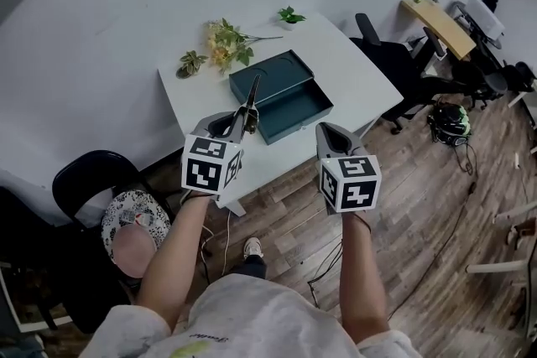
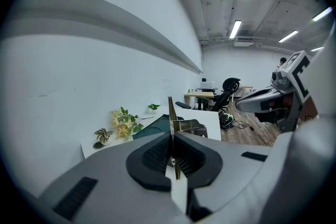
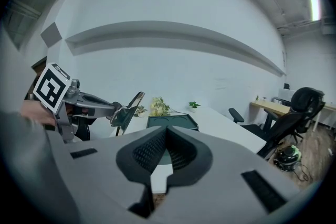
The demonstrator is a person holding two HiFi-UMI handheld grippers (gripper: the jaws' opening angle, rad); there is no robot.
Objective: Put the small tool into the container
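Note:
A small metal tool [image 1: 250,105] with a flat blade is clamped in my left gripper [image 1: 242,127], which is shut on it above the table's near edge. In the left gripper view the tool [image 2: 171,115] stands edge-on between the pads of that gripper [image 2: 172,157]. The teal container [image 1: 281,96], an open box with a lower tray part, lies on the white table [image 1: 357,71] just beyond the tool. My right gripper [image 1: 332,137] is shut and empty, level with the left one at the table's near right. The right gripper view shows its closed gripper [image 3: 167,147], the tool [image 3: 126,110] and the container [image 3: 172,122].
Artificial flowers [image 1: 225,42], a leafy sprig [image 1: 190,63] and a small potted plant [image 1: 290,15] lie along the table's far edge by the wall. Black office chairs [image 1: 403,67] stand to the right, another black chair [image 1: 92,176] to the left. Cables run over the wooden floor.

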